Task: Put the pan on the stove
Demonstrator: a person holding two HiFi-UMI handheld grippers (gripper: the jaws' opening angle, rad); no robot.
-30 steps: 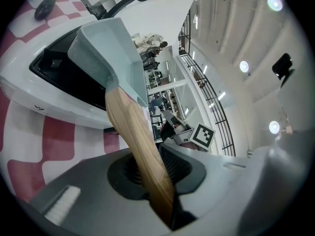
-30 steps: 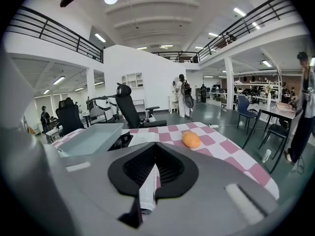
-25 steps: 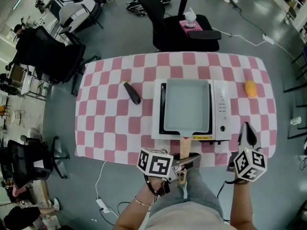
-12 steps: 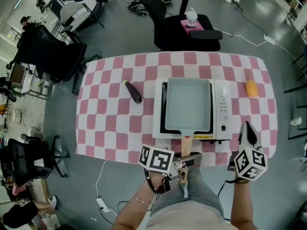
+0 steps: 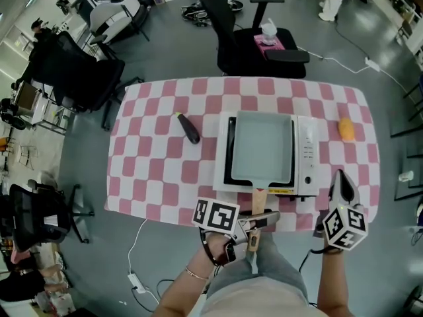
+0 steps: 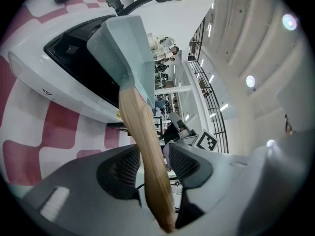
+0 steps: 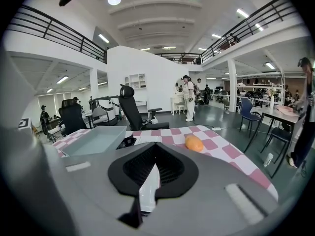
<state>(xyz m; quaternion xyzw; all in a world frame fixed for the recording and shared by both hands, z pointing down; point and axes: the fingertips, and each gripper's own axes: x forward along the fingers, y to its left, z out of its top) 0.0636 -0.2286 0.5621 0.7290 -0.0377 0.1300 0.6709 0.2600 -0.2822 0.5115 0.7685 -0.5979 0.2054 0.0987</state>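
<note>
A grey-blue rectangular pan (image 5: 261, 147) sits flat on the white stove (image 5: 306, 154), and its wooden handle (image 5: 258, 200) sticks out over the table's near edge. My left gripper (image 5: 259, 218) is at the end of that handle. In the left gripper view the handle (image 6: 140, 132) runs between the jaws of the left gripper (image 6: 150, 156). Those jaws have just been opening, and a gap shows beside the wood. The pan (image 6: 129, 48) rests on the stove (image 6: 44, 77). My right gripper (image 5: 339, 175) hovers shut and empty over the table's near right corner. In its own view the right gripper (image 7: 150, 178) has its pads together.
A dark eggplant (image 5: 188, 128) lies on the checked cloth left of the stove. An orange fruit (image 5: 346, 129) lies to the stove's right and shows as the fruit (image 7: 194, 143) ahead of the right gripper. A black office chair (image 5: 264, 41) stands behind the table.
The left gripper has rolled slightly and its jaws now stand wider around the handle. Pan, stove and right gripper have kept their places.
</note>
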